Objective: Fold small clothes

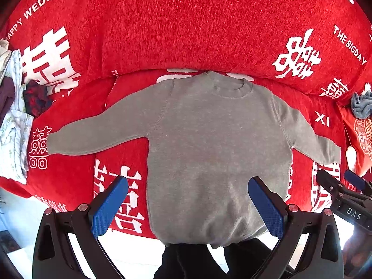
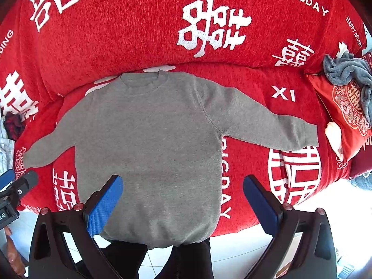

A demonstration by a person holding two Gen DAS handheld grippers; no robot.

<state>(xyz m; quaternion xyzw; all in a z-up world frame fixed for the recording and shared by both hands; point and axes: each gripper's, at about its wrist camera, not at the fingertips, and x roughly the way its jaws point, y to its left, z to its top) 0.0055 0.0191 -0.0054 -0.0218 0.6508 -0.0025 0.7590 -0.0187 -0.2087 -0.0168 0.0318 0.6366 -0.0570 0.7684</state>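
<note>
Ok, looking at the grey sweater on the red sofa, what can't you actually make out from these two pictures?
- Bottom hem of the grey knit sweater: it hangs over the sofa edge in both views, and the open left claw overlaps its lower corners.
- Pile of pale printed clothes: cut off by the left wrist view's edge; pieces cannot be counted.
- Crumpled blue-grey cloth: partly cut off at the right wrist view's edge.

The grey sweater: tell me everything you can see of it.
The grey sweater is a small, plain knit with a ribbed round collar, long sleeves and raglan-style shoulder seams. It lies flat and unfolded on the red sofa cover, collar toward the backrest, both sleeves spread out and slanting down. Its hem hangs slightly over the seat's front edge. The left gripper and right gripper hover open above its lower part; neither is seen touching it.
</note>
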